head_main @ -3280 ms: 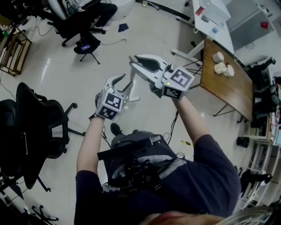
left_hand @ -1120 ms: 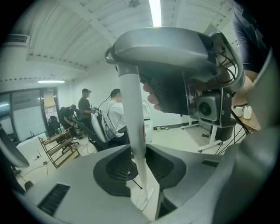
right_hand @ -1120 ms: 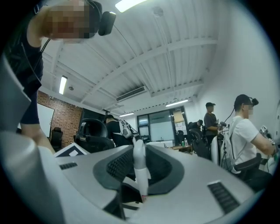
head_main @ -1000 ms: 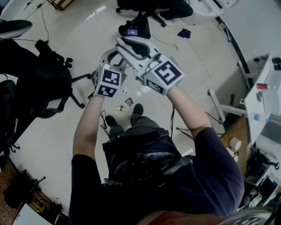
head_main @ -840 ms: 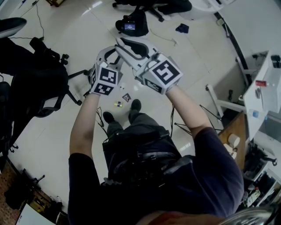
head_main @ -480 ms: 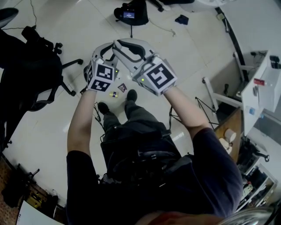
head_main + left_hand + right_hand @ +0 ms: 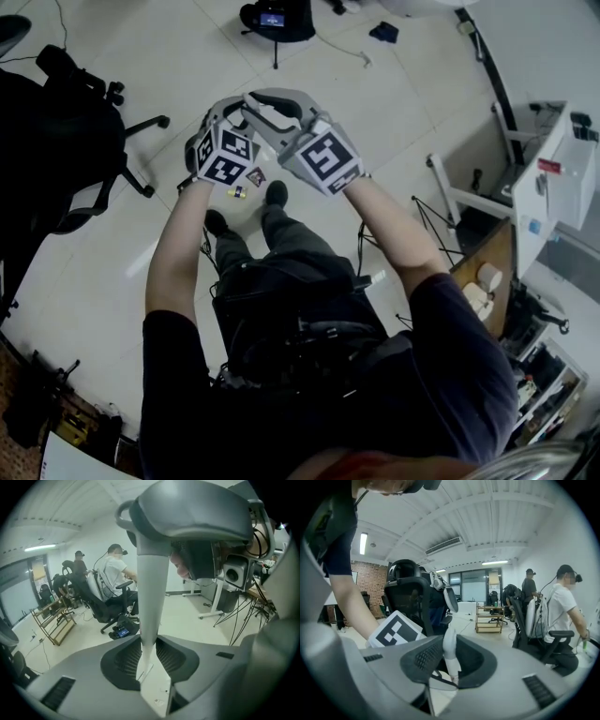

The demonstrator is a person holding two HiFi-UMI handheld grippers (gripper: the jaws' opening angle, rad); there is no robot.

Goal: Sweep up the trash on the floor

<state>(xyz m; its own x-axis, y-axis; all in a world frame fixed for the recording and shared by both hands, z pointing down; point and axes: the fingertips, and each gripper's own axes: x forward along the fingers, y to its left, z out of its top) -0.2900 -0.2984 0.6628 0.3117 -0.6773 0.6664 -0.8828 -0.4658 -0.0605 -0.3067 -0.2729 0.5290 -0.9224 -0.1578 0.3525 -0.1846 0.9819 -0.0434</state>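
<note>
left gripper (image 7: 149, 654): ribbed fingers (image 7: 126, 660) clamp smooth pale shaft (image 7: 152, 597) (upper end hard to make out) | trash (image 7: 240, 192): small scraps on glossy floor (image 7: 112, 272) beside shoes (image 7: 276, 193), too tiny to identify | right gripper (image 7: 451, 665): fingers grip slim rounded white handle (image 7: 449, 651), lower end hidden

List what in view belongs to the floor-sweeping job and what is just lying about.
For the job: white handle, clamped in the left gripper and the right gripper; small dark wrapper and yellow scrap on the floor by the person's shoes.
Lying about: black office chair, camera on a tripod, dark cloth, cups on the wooden table.
</note>
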